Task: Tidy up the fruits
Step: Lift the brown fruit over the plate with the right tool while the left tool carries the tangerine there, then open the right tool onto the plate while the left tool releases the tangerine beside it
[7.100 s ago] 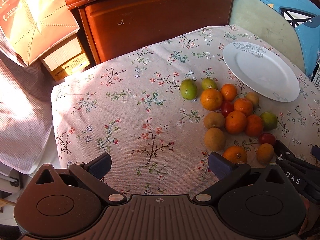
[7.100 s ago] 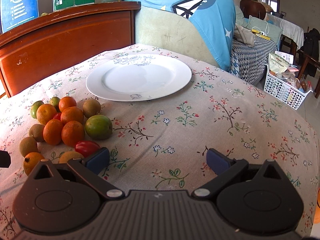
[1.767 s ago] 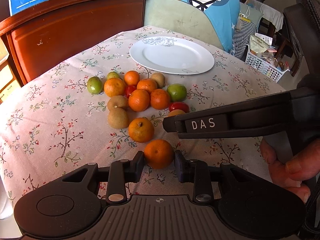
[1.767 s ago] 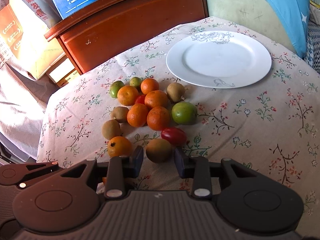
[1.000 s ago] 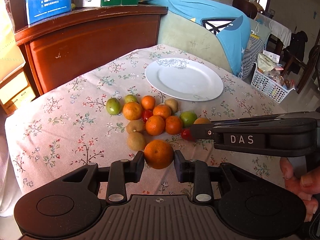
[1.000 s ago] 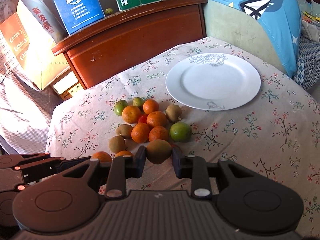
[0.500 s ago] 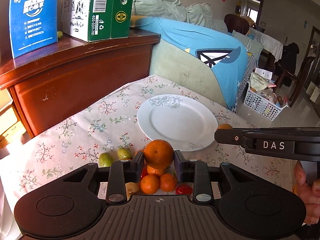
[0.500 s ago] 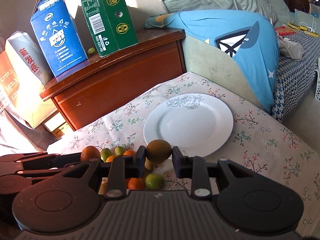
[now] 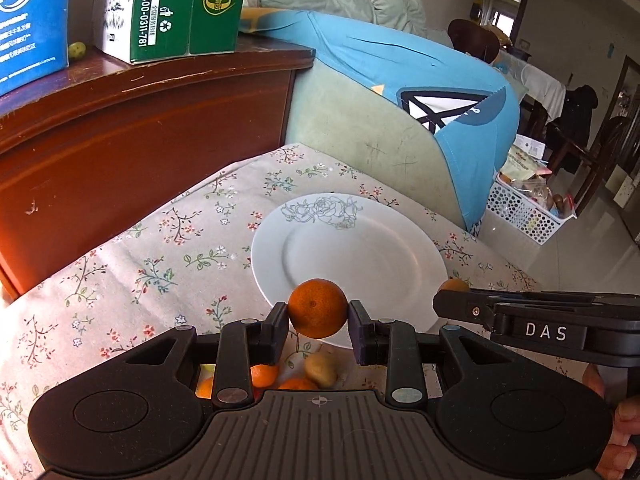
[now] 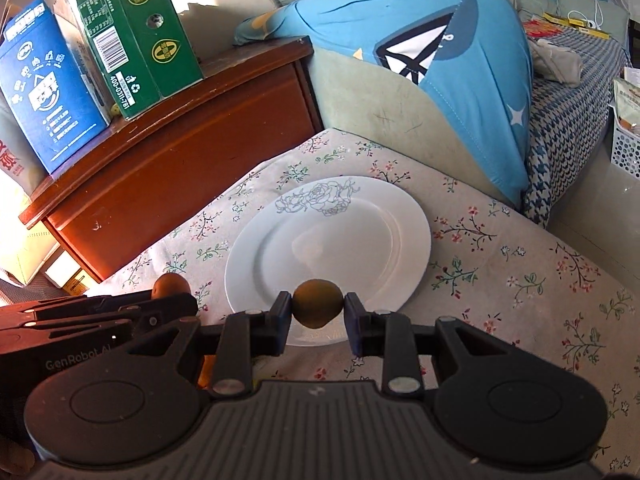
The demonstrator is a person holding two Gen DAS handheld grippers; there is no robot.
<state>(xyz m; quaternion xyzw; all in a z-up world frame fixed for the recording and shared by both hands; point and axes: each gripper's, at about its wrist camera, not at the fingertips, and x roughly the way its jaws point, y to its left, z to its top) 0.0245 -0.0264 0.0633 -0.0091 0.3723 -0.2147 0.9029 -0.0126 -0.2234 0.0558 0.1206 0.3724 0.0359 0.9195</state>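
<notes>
The left gripper (image 9: 318,326) is clamped on a round orange mandarin with dimpled skin (image 9: 317,308), both pads pressing its sides. The right gripper (image 10: 316,318) is clamped on a dull brown oval kiwi (image 10: 318,303) in the same manner.

Landmark: the round white ceramic plate with a grey rose print (image 10: 360,236) on the floral tablecloth (image 10: 520,272).

- Mandarin: held above the plate's near rim, clear of the cloth.
- Kiwi: held above the plate's near rim.
- Remaining loose fruits (image 9: 316,370): on the cloth on the near side of the plate, mostly hidden beneath the left gripper.
- Plate surface: bare.
- Red-brown wooden cabinet (image 9: 140,140): beyond the plate to the left, bordering the table edge.
- Pale green sofa under a blue cover (image 10: 420,80): beyond the plate to the right.
- Cloth to the right of the plate: unoccupied up to the table edge.
</notes>
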